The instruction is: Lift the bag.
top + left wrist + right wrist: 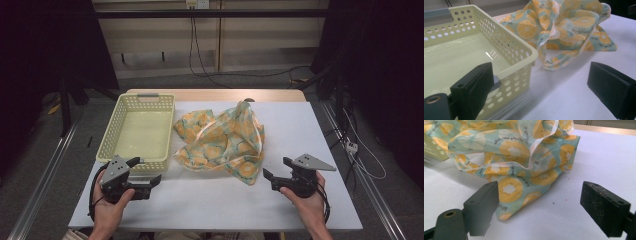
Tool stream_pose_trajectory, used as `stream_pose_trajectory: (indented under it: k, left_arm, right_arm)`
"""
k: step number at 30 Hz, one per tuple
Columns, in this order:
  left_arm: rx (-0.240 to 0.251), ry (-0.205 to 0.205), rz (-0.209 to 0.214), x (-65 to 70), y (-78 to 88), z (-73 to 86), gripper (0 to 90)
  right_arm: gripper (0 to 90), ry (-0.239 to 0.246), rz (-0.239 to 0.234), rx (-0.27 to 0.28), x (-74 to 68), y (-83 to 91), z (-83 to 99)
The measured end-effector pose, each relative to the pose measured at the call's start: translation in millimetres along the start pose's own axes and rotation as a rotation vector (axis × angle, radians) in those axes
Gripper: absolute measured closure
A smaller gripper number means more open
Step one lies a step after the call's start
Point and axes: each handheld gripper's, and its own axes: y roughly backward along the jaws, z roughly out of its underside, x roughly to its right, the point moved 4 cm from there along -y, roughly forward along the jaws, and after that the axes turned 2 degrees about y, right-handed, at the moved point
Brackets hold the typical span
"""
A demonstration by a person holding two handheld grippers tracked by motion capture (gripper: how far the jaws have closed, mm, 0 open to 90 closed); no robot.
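Note:
A crumpled cloth bag (pixel 222 142) printed with yellow fruit slices on pale green lies in the middle of the white table (pixel 225 200). Left of it stands a pale yellow perforated basket (pixel 141 131) with nothing inside. My left gripper (pixel 145 170) is open at the basket's near right corner, and its own view shows the basket (pixel 499 50) and the bag (pixel 571 27) ahead. My right gripper (pixel 276 170) is open just right of the bag's near corner (pixel 514 187). Neither gripper touches the bag.
A wooden table edge (pixel 215 95) runs behind the white surface. Cables (pixel 200 60) hang from the wall at the back. Metal rails (pixel 45 175) run along the floor on both sides.

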Motion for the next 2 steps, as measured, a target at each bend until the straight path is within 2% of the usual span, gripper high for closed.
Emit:
stream_pose_trajectory:
  k: [2]
  left_arm:
    - [0.001,0.006,-0.003,-0.3,-0.6,0.4,6.6]
  right_arm:
    - [15.6,0.002,0.002,-0.002,0.7,-0.5,-0.1]
